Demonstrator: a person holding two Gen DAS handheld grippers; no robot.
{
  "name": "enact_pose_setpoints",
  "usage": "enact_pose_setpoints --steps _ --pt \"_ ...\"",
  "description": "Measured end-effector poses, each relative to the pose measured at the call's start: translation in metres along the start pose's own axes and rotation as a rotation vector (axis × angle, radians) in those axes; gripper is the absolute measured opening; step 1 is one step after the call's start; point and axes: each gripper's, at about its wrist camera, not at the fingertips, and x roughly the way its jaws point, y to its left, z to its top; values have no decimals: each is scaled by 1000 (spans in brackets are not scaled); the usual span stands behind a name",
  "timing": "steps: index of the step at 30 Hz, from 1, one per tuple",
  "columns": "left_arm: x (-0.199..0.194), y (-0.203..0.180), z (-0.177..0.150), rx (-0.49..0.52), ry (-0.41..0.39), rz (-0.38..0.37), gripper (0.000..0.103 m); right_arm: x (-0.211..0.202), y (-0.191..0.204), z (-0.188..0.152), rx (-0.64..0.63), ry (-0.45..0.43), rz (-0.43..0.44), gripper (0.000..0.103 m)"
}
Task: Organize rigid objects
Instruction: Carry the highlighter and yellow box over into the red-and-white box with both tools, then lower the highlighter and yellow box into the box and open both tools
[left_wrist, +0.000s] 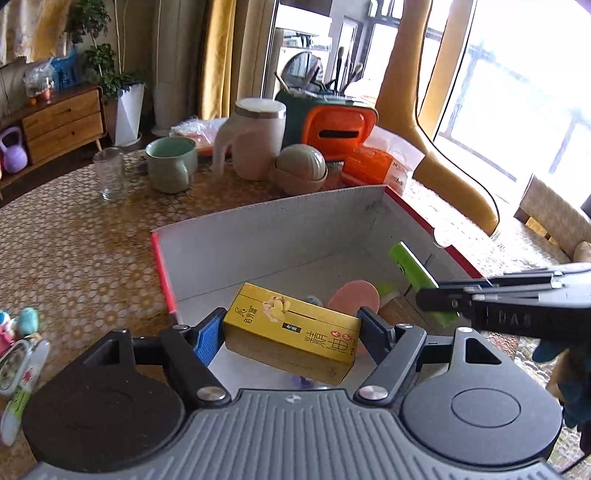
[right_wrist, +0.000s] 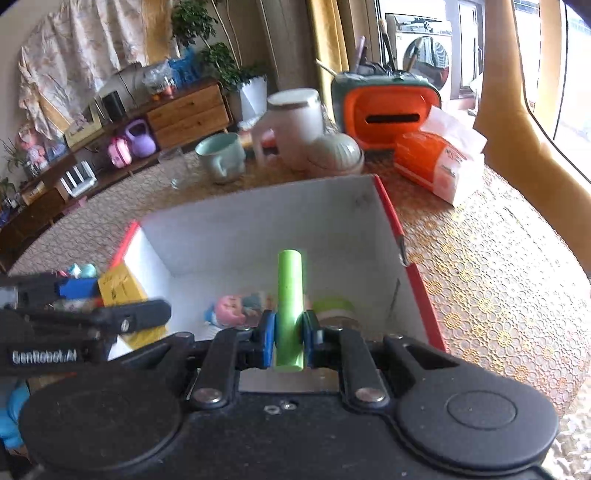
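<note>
My left gripper (left_wrist: 291, 332) is shut on a yellow carton (left_wrist: 291, 332) with black print, held crosswise above the near left part of an open white box with red edges (left_wrist: 266, 229). My right gripper (right_wrist: 290, 338) is shut on a green stick (right_wrist: 290, 306) that points forward over the same box (right_wrist: 258, 221). In the left wrist view the green stick (left_wrist: 410, 269) and the right gripper's black body (left_wrist: 517, 299) come in from the right. A pink round item (left_wrist: 354, 295) and a small pink-and-blue toy (right_wrist: 232, 310) lie on the box floor.
Behind the box stand a green mug (left_wrist: 171, 164), a clear glass (left_wrist: 109, 173), a white jug (left_wrist: 255, 136), stacked bowls (left_wrist: 301, 168), an orange tissue holder (left_wrist: 338, 127) and an orange packet (left_wrist: 376, 168). Small toys (left_wrist: 18, 350) lie at the table's left edge. A yellow chair (left_wrist: 443, 147) stands right.
</note>
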Motion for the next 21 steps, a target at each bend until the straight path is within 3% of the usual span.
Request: enact_pose_setpoints --steps 10,21 --pt "55 -5 22 -26 92 10 76 23 -12 -6 -16 62 -16 15" --pt "89 -14 26 -42 199 -1 76 36 -15 -6 -18 94 -7 15"
